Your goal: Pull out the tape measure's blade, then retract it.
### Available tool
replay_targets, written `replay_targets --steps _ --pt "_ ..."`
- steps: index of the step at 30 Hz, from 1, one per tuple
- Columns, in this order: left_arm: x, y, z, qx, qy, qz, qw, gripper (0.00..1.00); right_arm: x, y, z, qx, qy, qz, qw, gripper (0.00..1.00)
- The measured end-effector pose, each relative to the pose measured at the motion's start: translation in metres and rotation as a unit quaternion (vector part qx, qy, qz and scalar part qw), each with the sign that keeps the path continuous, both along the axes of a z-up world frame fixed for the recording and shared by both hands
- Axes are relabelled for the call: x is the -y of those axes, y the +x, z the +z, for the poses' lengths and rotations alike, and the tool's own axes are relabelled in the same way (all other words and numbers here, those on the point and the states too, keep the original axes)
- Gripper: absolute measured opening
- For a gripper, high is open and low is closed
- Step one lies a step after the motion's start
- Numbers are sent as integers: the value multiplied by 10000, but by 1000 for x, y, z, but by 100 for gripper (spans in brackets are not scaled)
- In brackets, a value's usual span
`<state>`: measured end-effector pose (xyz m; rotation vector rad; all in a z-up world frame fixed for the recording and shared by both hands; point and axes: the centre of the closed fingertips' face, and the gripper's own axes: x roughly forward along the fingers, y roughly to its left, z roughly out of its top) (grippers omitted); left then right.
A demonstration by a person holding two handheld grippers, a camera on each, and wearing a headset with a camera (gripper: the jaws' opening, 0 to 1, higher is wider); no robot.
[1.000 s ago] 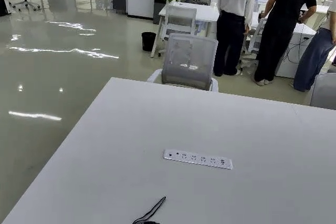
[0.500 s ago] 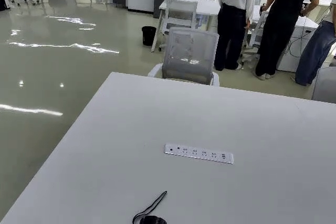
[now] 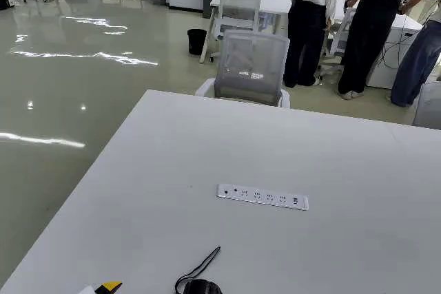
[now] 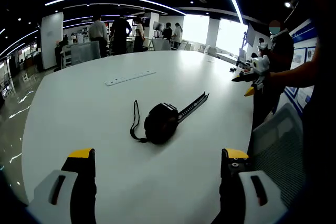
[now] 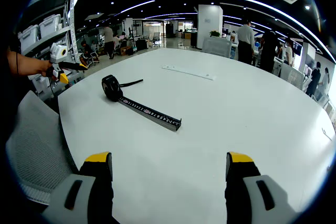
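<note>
Black round-cased tape measure (image 5: 111, 87), dark marked blade (image 5: 149, 113) drawn out part way and lying flat, black wrist loop (image 5: 134, 82) trailing, on white surface (image 5: 247, 108) near its edge

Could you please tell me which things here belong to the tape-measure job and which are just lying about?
For the job: tape measure, its blade partly out, lying on the white table; left gripper and right gripper, both open.
Just lying about: power strip on the table; mesh chair; black bin on the floor.
</note>
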<state>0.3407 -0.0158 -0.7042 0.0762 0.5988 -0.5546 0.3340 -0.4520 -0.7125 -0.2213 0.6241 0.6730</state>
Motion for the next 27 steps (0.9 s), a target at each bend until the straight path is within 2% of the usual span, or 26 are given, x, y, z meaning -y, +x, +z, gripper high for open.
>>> replay_targets --steps 3,12,20,27 --pt "6 7 0 -9 30 -88 10000 99 -6 6 -1 -17 -11 142 9999 89" --pt "24 30 4 18 322 -562 9979 99 -21 30 2 -18 -206 542 9983 95" --pt "48 49 6 46 625 -1045 9926 98 -32 49 1 -31 -318 792 9963 94" --pt "65 60 7 49 694 -1282 9893 97 -37 57 -8 -149 -453 956 9943 93"
